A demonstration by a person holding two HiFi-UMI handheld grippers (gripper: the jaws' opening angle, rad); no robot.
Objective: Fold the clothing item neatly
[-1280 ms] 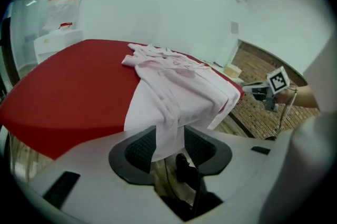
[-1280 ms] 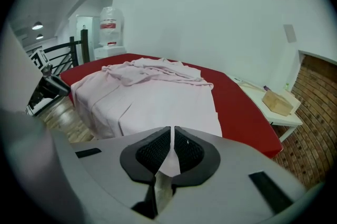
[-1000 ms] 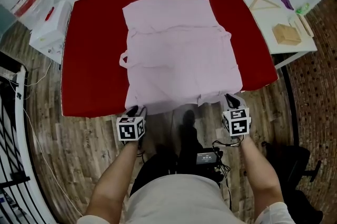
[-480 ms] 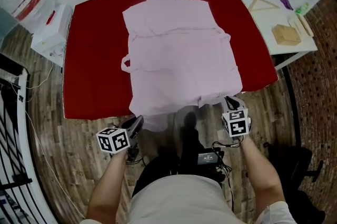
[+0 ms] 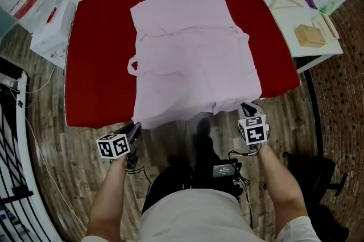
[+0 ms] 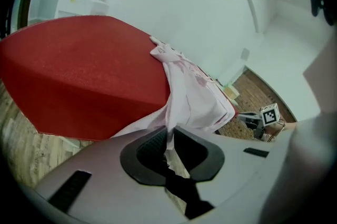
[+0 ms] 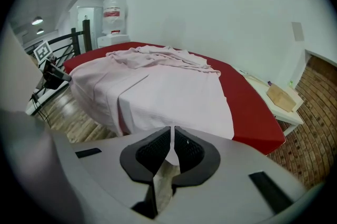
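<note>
A pale pink garment [image 5: 190, 53] lies spread flat on the red table [image 5: 99, 65], its hem hanging over the near edge. My left gripper [image 5: 135, 126] is at the hem's left corner. Its jaws have just been closing, and they are now shut on a fold of the pink cloth [image 6: 192, 97], as the left gripper [image 6: 169, 136] view shows. At the hem's right corner my right gripper [image 5: 246, 105] is shut on the garment's edge. In the right gripper [image 7: 172, 133] view the garment [image 7: 158, 86] stretches away from the jaws.
A white side table [image 5: 296, 13] at the right carries a wooden box [image 5: 309, 36] and a hanger [image 5: 282, 2]. A white cabinet [image 5: 54, 30] stands left of the red table, with a black railing [image 5: 11, 138] nearer me. The floor is wooden.
The left gripper has shut on the hem's left corner and moved left and a little back from the table's edge, drawing that corner out. The right gripper has stayed put.
</note>
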